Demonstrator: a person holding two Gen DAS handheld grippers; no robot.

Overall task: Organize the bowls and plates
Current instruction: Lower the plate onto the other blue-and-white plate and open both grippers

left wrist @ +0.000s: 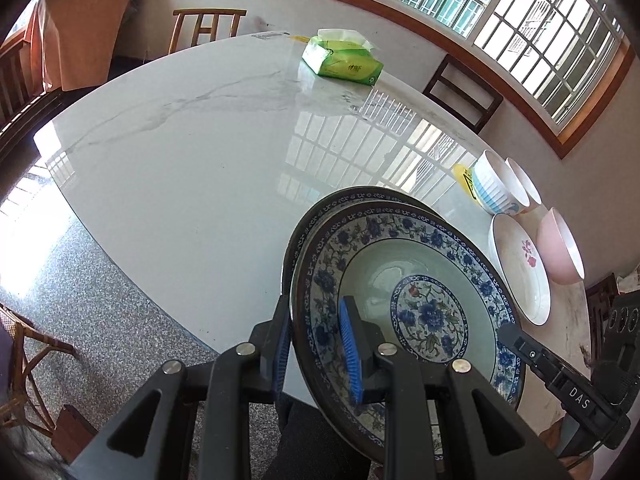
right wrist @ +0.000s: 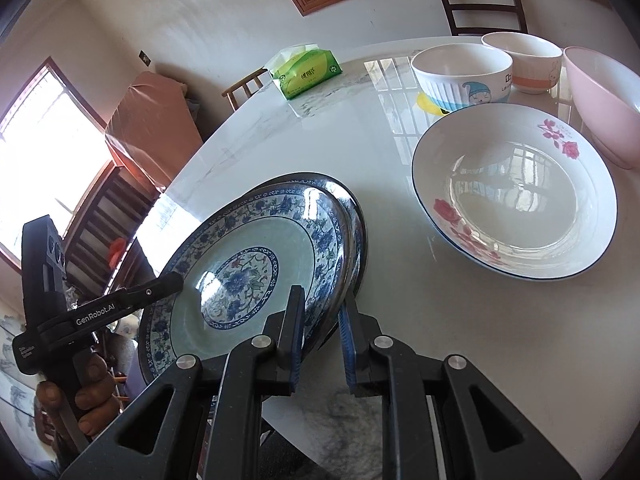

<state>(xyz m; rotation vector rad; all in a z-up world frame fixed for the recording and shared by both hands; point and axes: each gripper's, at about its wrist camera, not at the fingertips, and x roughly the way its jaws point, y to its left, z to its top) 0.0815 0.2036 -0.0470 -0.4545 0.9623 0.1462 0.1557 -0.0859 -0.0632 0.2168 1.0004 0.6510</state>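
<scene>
Two stacked blue-and-white floral plates (left wrist: pixel 420 312) (right wrist: pixel 240 272) hang tilted over the near edge of the white marble table (left wrist: pixel 180 180). The lower plate has a dark rim. My left gripper (left wrist: pixel 316 332) is shut on the stack's left rim, its blue pads on either side. My right gripper (right wrist: pixel 322 320) is shut on the opposite rim. In the right wrist view the left gripper (right wrist: pixel 168 284) reaches in from the left, with a hand around its handle. On the table to the right lie a white rose-patterned plate (right wrist: pixel 516 200) (left wrist: pixel 520 268), a pink bowl (right wrist: pixel 608 108) and two white bowls (right wrist: pixel 460 76).
A green tissue pack (left wrist: pixel 342 60) (right wrist: pixel 306 72) lies at the table's far side. Wooden chairs (left wrist: pixel 208 28) stand around the table, a dark one (right wrist: pixel 484 4) under the window. Speckled floor (left wrist: pixel 80 280) shows below the near edge.
</scene>
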